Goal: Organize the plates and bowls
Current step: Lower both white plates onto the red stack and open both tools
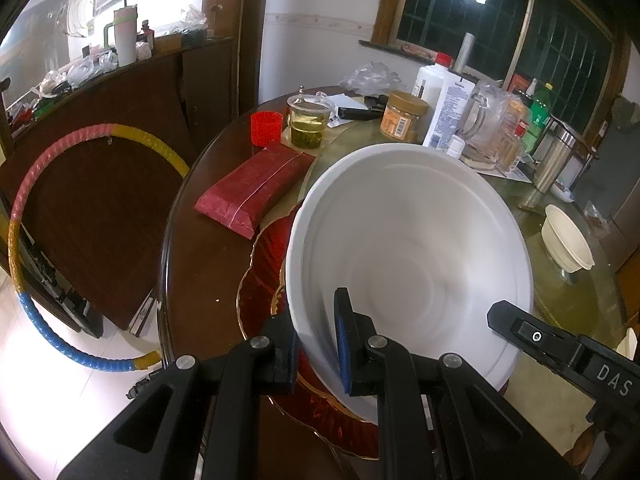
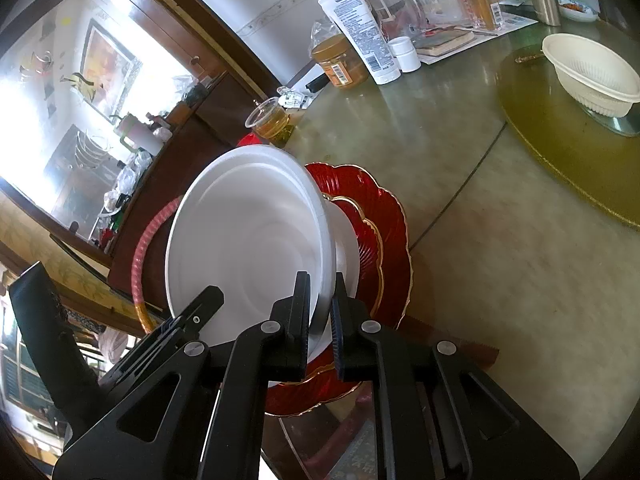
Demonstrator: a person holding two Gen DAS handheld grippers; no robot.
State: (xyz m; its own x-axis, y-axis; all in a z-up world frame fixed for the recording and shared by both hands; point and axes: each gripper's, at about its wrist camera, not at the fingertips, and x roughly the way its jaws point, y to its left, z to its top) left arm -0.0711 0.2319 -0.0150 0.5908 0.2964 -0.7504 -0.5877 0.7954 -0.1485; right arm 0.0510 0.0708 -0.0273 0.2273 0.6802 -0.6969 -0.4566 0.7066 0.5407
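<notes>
Nearest the cameras, the left gripper [image 1: 316,354] pinches the near-left rim of the white bowl [image 1: 408,248], 1 pad inside the wall and 1 outside; the right gripper [image 2: 322,320] clamps the opposite rim edge the same way, so both sets of jaws are nearly pressed together on thin rim; the bowl sits tilted over 2 stacked red plates [image 2: 384,240] at the desk [image 2: 480,248] edge, its base at or just above the smaller plate, contact unclear. The step in hand looks like seating this bowl on the plate stack; next it needs levelling and centring before either grip loosens. Further off, a cream ribbed bowl [image 2: 592,76] stands apart on the turntable, likely still to be gathered.
</notes>
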